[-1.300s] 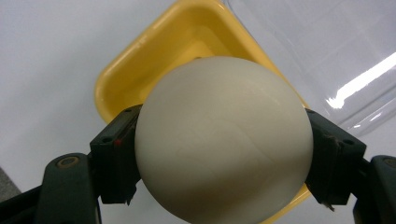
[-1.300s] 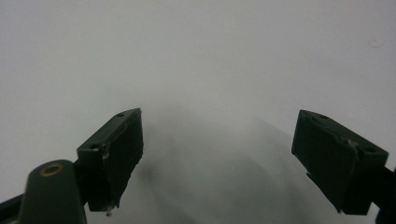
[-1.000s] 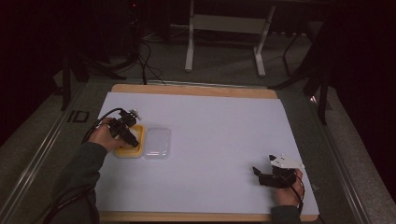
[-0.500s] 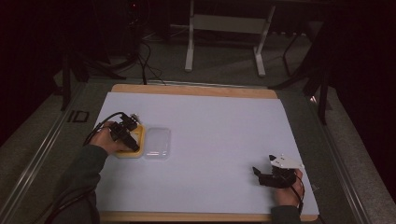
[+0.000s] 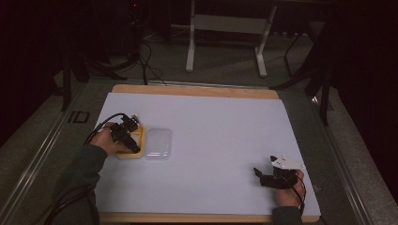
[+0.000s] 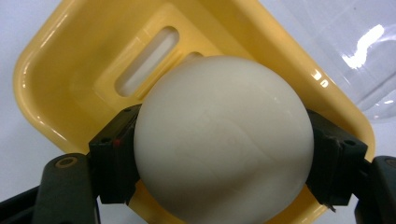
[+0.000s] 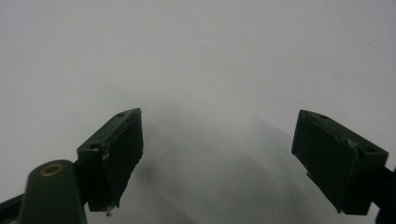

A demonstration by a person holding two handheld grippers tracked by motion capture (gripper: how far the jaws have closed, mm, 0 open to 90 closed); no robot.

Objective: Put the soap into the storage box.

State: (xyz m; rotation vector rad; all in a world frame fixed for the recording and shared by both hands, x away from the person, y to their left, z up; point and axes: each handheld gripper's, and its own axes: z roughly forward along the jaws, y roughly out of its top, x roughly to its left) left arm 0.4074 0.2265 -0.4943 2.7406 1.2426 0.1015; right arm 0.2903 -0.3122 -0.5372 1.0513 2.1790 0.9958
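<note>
Left hand-held gripper (image 6: 219, 154) loosened around white ball (image 6: 223, 140).

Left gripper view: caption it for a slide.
Black jaws of the left gripper clasp a white oval soap over a yellow dish.

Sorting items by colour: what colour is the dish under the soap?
Yellow; the dish shows best in the left gripper view.
</note>
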